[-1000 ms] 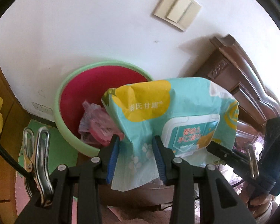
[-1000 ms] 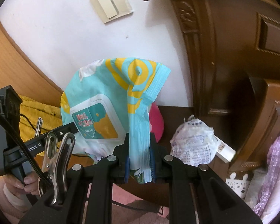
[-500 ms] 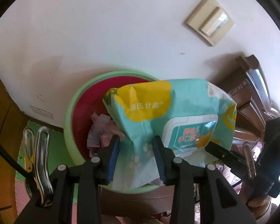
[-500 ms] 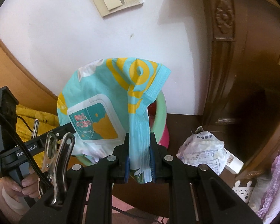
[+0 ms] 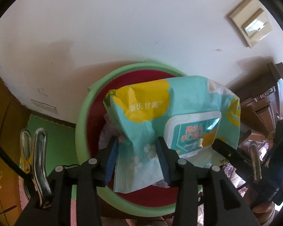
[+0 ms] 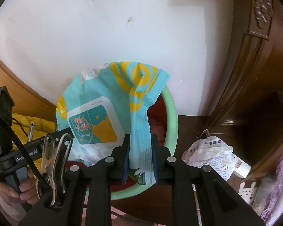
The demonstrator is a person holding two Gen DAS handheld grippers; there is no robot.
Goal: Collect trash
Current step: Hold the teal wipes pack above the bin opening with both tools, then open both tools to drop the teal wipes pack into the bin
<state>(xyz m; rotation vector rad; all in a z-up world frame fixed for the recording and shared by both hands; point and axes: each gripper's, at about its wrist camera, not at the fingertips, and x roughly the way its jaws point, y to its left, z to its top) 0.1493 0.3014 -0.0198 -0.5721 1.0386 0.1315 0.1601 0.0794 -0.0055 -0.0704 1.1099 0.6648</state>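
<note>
A teal and yellow wet-wipes pack [image 5: 171,113] hangs between both grippers, right over a green-rimmed basin [image 5: 81,131] with a red inside. My left gripper [image 5: 137,158] is shut on the pack's left end. My right gripper [image 6: 139,156] is shut on its right end [image 6: 139,131]. The basin also shows in the right wrist view [image 6: 172,120], behind the pack. Crumpled pale wrappers [image 5: 107,131] lie in the basin, mostly hidden by the pack.
A crumpled white printed bag [image 6: 209,154] lies on the dark wooden surface right of the basin. A carved wooden cabinet [image 6: 254,66] stands to the right. A white wall with a switch plate [image 5: 251,26] is behind. Yellow cloth [image 6: 28,120] lies at the left.
Both grippers have carried the pack forward and over the basin; the basin now sits directly beneath the pack and looks larger and closer.
</note>
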